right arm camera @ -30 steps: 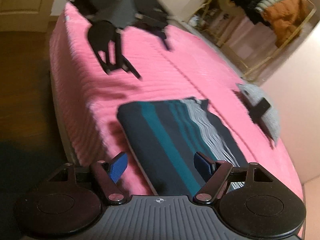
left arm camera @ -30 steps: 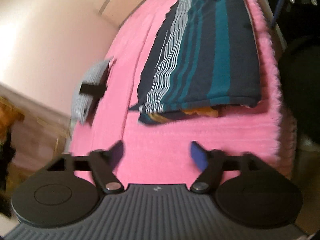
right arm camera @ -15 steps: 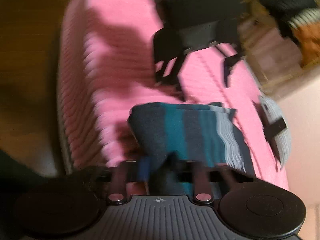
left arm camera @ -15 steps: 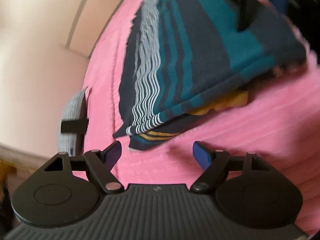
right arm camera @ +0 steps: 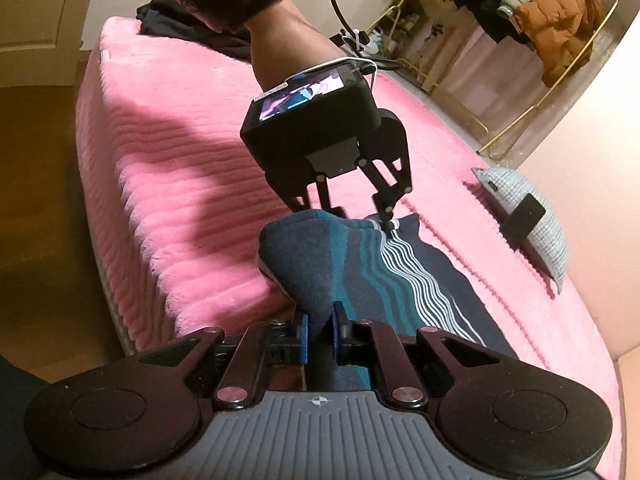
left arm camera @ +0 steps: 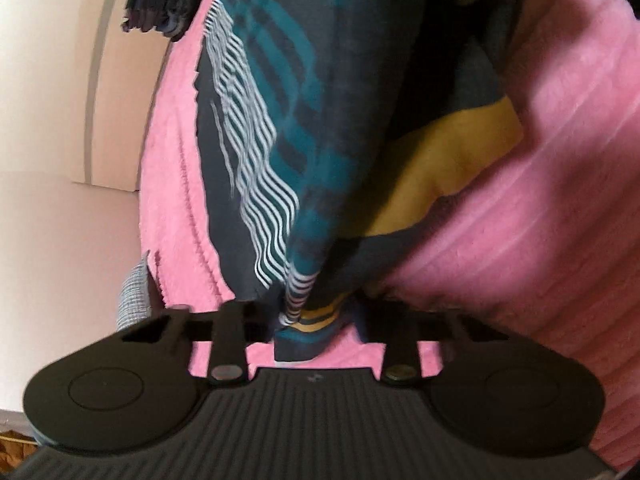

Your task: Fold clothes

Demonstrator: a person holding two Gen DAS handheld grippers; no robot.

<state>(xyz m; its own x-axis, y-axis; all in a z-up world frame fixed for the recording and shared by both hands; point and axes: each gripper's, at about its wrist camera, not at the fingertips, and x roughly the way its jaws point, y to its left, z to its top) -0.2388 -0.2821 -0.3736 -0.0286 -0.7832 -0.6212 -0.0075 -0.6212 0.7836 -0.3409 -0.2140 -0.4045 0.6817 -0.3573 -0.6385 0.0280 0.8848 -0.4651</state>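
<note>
A folded striped garment, navy and teal with white wavy lines and a mustard underside, lies on the pink bed cover. Its near corner is bunched between the jaws of my left gripper, which are closing, and the cloth fills the gap between them. In the right wrist view the same garment stretches away from me. My right gripper is closing its blue pads on the raised near fold. The left gripper, held by a hand, sits at the garment's far end.
A grey cushion with a black strap lies on the bed cover to the right. A dark clothes pile sits at the bed's far end. A gold rack of jackets stands behind, and wooden floor lies left.
Both grippers went from wide open to closed on the garment. The left one came down onto its corner and rolled. The cloth now rises off the bed, and its mustard underside shows.
</note>
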